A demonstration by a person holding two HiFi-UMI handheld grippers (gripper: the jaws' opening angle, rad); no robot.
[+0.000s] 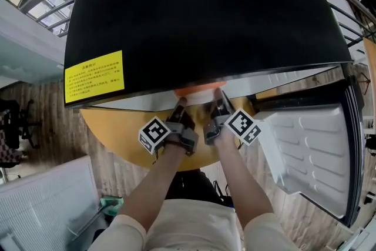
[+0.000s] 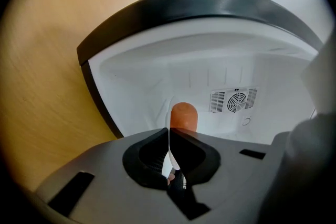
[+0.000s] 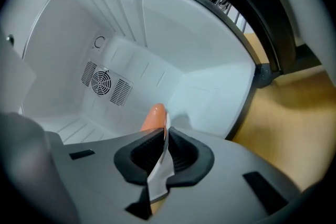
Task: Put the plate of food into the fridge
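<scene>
From the head view, the left gripper [image 1: 180,106] and right gripper [image 1: 219,98] reach under the glossy black mini fridge [image 1: 205,14] at 12 o'clock. In the left gripper view, the jaws are clamped on the thin white plate [image 2: 170,155], with the rounded orange food [image 2: 184,115] inside the cavity. The right gripper view shows the same clamp, so hold both level, slide towards the fan vent [image 3: 103,84] at 10 o'clock, and lower them together.

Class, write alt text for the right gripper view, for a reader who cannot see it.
The right gripper is shut on the thin rim of a white plate, an orange piece of food showing just beyond its jaws. Behind lies the white inside of the fridge, with a round fan vent on its back wall, and a wooden surface at right.
</scene>
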